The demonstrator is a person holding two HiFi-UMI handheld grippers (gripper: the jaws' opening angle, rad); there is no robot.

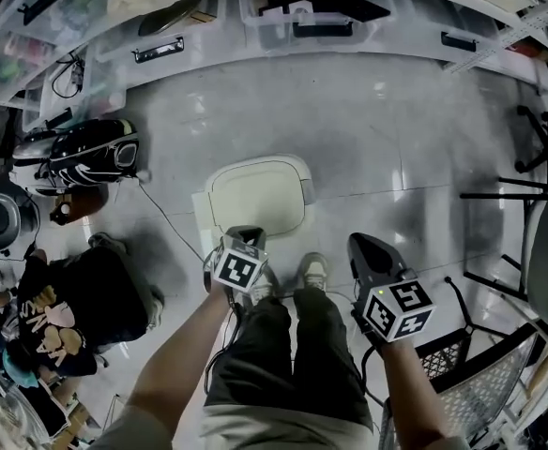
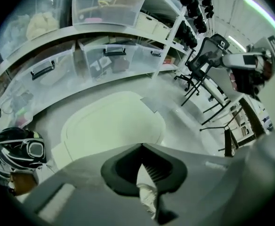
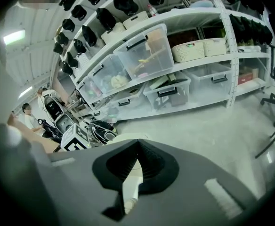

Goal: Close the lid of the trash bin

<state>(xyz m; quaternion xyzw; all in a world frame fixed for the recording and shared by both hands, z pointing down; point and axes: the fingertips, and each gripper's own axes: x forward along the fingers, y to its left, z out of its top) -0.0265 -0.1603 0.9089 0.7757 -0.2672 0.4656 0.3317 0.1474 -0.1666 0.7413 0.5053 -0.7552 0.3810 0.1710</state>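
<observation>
**Trash bin** [image 1: 202, 216]. Pale body. It stands on the grey floor [image 1: 396, 129], directly ahead of my shoes [image 1: 312, 270] and short of the shelving.

**Lid** [image 1: 255, 195]. Cream, a rounded rectangle, with a raised border line round a flat, plain panel. Its slightly longer side runs across my front, left to right. It appears to lie level on the bin with no gap showing, so I judge it down, or very nearly so.

**Left gripper** [image 1: 245, 234]. The jaws are together at the tips, with nothing held between them. It hangs at the lid's near edge and points forward. The lid lies just ahead of it and below, filling the middle of the left gripper view.

**Right gripper** [image 1: 362, 244]. The jaws are together and hold nothing. It is off to the right of the bin, apart from the lid, which lies forward and to its left.

**Nearer hand:** the left. If a last press is wanted to seat the lid, I judge it falls to the left gripper. The move would be short, forward and down onto the middle of the panel.
</observation>
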